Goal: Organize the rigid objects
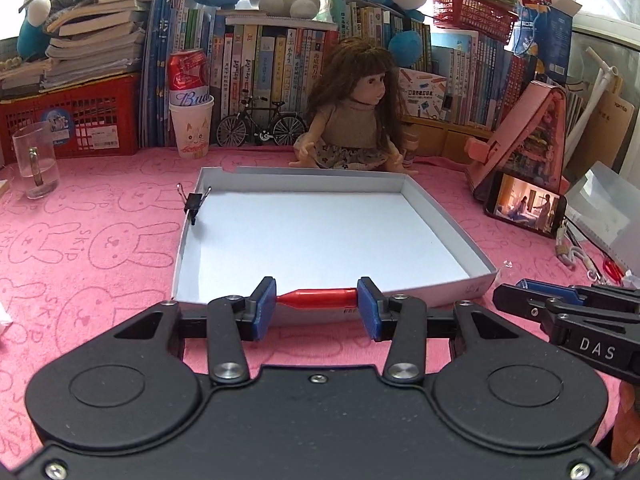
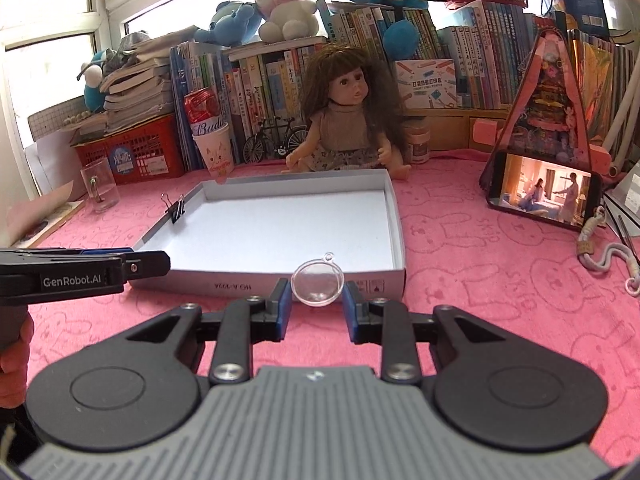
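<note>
A shallow white box lid (image 1: 440, 208) (image 2: 394, 216) lies on the pink cloth, with a black binder clip (image 1: 195, 205) (image 2: 175, 209) clamped on its left wall. My left gripper (image 1: 317, 298) is shut on a red pen-like stick (image 1: 318, 297), held crosswise between the blue pads just in front of the box's near wall. My right gripper (image 2: 316, 296) is shut on a clear plastic half-ball with a small loop (image 2: 318, 283), also near the box's front wall. Each gripper shows in the other's view: the right gripper (image 1: 560, 300) and the left gripper (image 2: 120, 266).
A doll (image 1: 352, 116) (image 2: 346, 116) sits behind the box, before rows of books. A paper cup with a red can (image 1: 191, 120), a model bicycle (image 1: 260, 124), a glass mug (image 1: 36, 160), red crates and a propped phone (image 2: 544, 196) ring the cloth. A cord (image 2: 600, 252) lies right.
</note>
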`<state>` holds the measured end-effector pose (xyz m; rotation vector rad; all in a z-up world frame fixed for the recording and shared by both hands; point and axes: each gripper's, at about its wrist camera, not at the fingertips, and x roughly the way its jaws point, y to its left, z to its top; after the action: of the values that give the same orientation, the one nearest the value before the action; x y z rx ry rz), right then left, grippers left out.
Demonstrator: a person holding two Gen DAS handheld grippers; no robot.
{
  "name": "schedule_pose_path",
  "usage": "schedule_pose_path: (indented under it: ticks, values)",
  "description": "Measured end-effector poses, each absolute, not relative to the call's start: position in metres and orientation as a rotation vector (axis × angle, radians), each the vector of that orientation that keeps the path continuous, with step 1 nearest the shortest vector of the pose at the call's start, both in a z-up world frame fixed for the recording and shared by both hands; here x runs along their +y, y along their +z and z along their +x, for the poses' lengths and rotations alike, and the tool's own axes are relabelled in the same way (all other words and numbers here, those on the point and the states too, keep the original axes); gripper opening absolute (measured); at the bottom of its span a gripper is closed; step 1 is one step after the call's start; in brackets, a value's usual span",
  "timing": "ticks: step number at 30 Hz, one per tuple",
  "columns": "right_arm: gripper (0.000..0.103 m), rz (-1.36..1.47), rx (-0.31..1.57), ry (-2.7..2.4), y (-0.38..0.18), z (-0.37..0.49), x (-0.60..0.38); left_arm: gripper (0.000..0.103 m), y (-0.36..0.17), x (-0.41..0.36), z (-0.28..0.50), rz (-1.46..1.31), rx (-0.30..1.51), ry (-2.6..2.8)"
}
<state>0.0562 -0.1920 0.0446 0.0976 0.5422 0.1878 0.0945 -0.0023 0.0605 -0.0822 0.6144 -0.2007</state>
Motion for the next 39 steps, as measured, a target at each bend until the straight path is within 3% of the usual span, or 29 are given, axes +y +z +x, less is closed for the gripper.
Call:
schedule_pose_path:
  ticks: [22, 39]
  values:
    - [0.033, 0.15, 0.658, 0.218, 0.03, 0.169, -0.186, 0.042, 0.032, -0.013, 0.21, -0.118, 0.78, -0.177]
    - [0.033, 0.147, 0.733, 0.191, 0.009, 0.196, -0.183, 0.042, 0.012, -0.021, 0.225, -0.093, 0.815, -0.154]
